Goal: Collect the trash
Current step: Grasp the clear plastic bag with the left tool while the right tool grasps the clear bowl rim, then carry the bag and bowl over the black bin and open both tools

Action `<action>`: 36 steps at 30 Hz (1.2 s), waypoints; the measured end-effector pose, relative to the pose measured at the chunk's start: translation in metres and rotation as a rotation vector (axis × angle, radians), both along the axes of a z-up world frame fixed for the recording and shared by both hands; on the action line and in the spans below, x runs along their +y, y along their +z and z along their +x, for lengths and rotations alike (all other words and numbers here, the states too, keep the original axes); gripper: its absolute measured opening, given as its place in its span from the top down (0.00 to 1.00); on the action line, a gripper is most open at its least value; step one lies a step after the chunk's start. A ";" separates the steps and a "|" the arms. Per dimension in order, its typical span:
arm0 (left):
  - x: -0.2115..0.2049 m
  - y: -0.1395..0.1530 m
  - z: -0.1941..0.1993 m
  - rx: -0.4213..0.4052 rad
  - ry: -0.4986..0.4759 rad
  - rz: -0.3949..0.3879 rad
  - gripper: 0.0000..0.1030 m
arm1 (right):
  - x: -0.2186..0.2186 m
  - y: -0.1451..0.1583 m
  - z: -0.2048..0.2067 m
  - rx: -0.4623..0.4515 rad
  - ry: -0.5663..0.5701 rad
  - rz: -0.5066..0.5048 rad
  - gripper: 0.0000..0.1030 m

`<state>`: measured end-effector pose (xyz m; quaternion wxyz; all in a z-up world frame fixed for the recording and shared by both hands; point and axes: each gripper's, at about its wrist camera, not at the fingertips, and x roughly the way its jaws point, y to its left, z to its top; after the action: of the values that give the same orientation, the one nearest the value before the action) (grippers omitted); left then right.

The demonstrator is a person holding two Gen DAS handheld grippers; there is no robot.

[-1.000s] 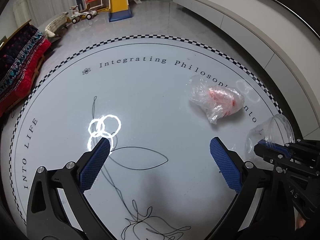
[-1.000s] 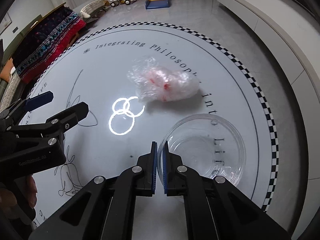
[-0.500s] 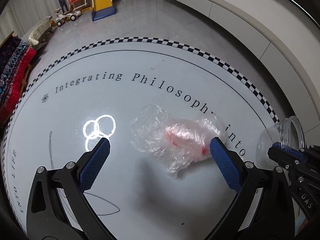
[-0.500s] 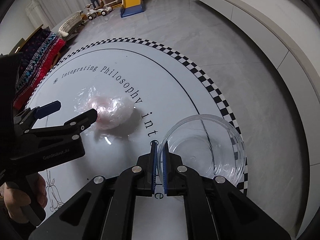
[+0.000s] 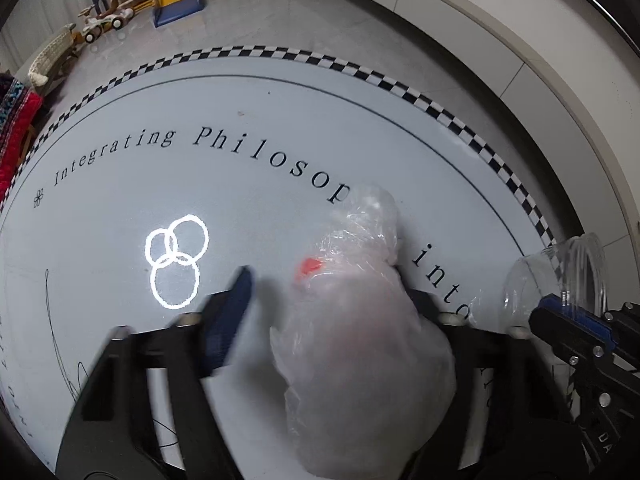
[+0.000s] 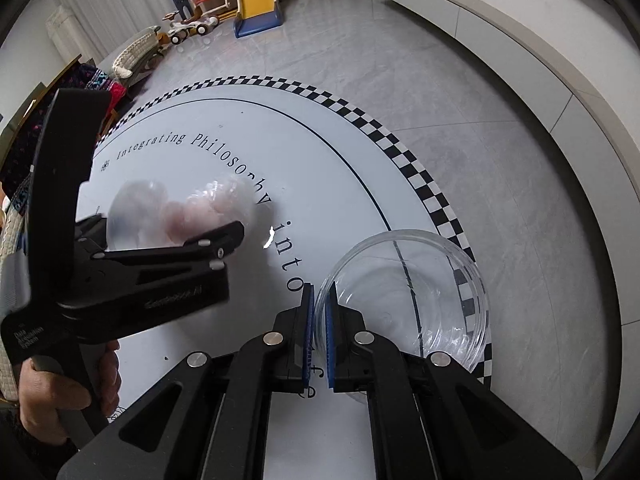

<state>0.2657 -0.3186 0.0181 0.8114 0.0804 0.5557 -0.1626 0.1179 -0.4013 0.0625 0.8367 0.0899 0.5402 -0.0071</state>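
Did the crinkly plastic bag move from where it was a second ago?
Yes. The plastic bag lay across the "Philosophy" lettering; now it sits nearer the camera, between the left hand-held gripper fingers, mostly below that lettering.

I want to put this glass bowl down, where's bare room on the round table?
Bare top lies between the lettering and the checkered rim, and left of the crumpled plastic bag around the ring-shaped light reflection. It is crowded near the right edge, where the bag, left gripper and glass bowl bunch together.

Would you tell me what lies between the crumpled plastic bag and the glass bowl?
Only bare table with printed lettering separates plastic bag and glass bowl, in the right wrist view.
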 end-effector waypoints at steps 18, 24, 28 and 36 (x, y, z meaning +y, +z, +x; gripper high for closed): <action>0.098 0.018 -0.081 -0.021 0.074 -0.049 0.61 | 0.078 0.025 -0.039 -0.020 0.082 0.019 0.94; 0.161 0.037 -0.127 -0.059 0.138 -0.042 0.61 | 0.136 0.029 -0.065 -0.021 0.158 0.042 0.94; 0.201 0.043 -0.157 -0.075 0.183 -0.040 0.61 | 0.180 0.029 -0.085 -0.013 0.216 0.056 0.94; 0.270 0.051 -0.219 -0.111 0.283 -0.044 0.60 | 0.264 0.034 -0.123 -0.010 0.341 0.052 0.94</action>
<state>0.0469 -0.0484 0.0689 0.8573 -0.0075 0.5120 -0.0539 -0.0051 -0.1369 0.0962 0.8258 0.0185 0.5435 0.1492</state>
